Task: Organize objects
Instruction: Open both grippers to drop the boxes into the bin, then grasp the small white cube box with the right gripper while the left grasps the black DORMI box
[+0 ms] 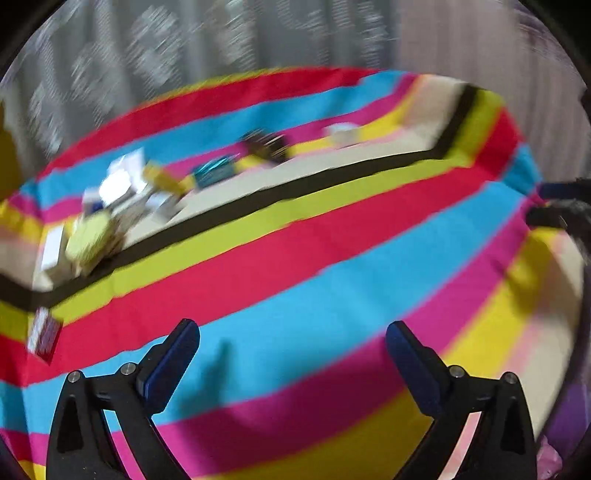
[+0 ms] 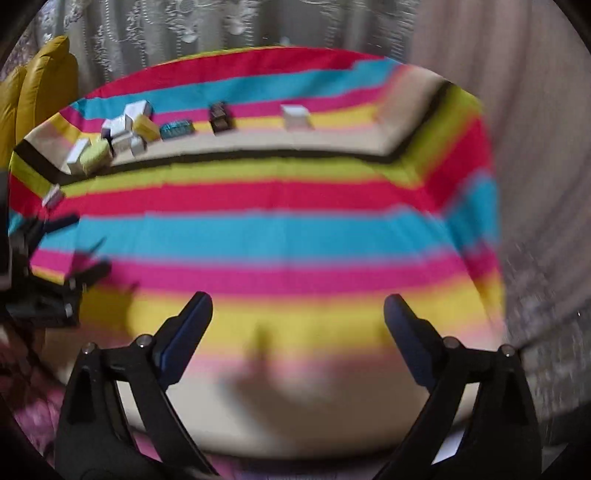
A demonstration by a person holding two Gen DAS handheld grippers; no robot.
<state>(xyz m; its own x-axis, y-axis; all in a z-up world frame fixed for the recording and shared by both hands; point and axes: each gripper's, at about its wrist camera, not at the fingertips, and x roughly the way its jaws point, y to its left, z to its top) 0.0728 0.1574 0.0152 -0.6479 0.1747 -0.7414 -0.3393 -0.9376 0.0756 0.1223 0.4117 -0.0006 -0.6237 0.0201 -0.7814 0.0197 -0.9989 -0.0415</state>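
My left gripper was spread wide, nothing between its dark blue pads, hovering over the blue stripe of the striped cloth. My right gripper was also spread wide and empty, over the yellow and cream stripes near me. In the right wrist view my left gripper showed at the left edge, black frame with blue pads.

Nothing stood between either gripper and the boxes; both were well apart from them. The cloth was smooth fabric in red, blue, magenta, yellow, cream, black and lime bands.

The boxes lay along the far cream and yellow bands. A pile of small cartons, white, yellow and lime, rectangular cardboard, sat jumbled and touching at far left. Just right of it lay a teal box, then a dark brown box, then a white box apart on its own. 1 small red-and-white box lay alone at the left edge on the red stripe.

Behind stood a pale lace curtain and a mustard cushion. The left view was motion-blurred.
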